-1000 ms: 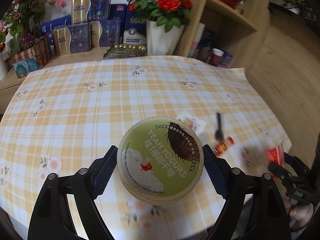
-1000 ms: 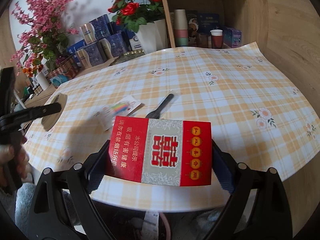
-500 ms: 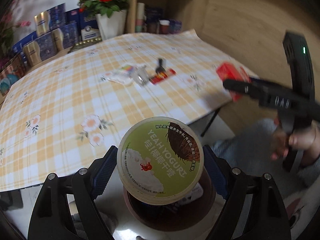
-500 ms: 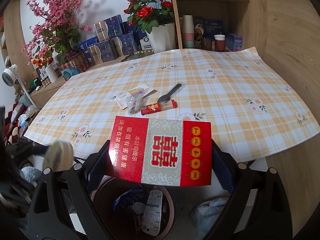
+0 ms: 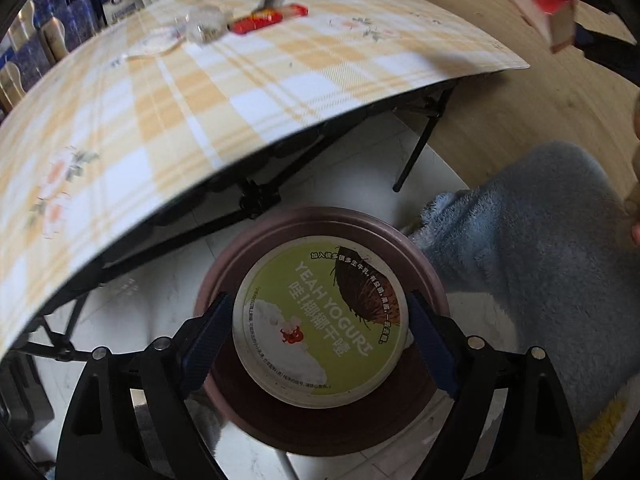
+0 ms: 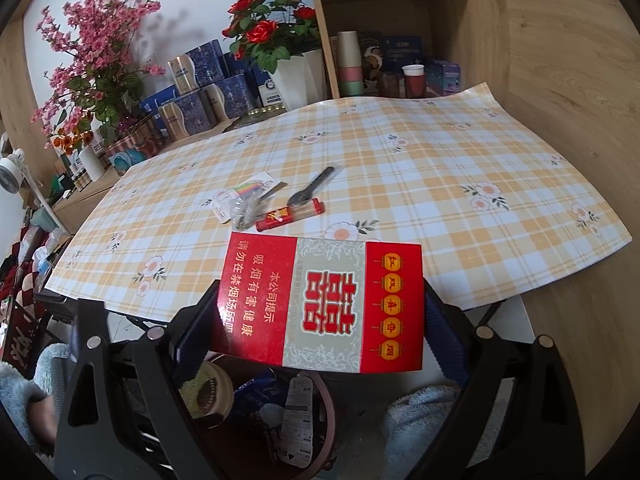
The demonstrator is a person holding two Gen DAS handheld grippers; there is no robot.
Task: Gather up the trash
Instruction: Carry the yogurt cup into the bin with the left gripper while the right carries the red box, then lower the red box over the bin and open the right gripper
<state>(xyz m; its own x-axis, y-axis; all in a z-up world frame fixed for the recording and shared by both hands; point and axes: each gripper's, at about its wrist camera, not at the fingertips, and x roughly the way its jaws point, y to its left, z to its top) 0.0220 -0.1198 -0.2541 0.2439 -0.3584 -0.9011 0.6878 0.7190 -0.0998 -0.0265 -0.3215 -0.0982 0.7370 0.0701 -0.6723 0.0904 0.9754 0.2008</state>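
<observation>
Left gripper (image 5: 320, 334) clamps the yogurt tub (image 5: 320, 320) directly over the brown bin (image 5: 424, 276) on the white floor; its jaws have just widened slightly. Right gripper (image 6: 320, 320) pinches the red carton (image 6: 324, 304) above that bin, just off the checked tablecloth (image 6: 440, 168).

Looks like somebody's living room, pretty lived-in. A folding table (image 6: 460, 184) with a yellow plaid flowered cloth stands against a low wooden sideboard (image 6: 86, 196) crowded with gift boxes (image 6: 208, 98), a white vase of red roses (image 6: 276, 40) and pink blossom sprays (image 6: 96, 52). A wooden shelf unit (image 6: 384, 36) by the table's far right corner holds stacked cups. Small white fan (image 6: 10, 172) at the far left edge, I think; it's tiny and distorted.
</observation>
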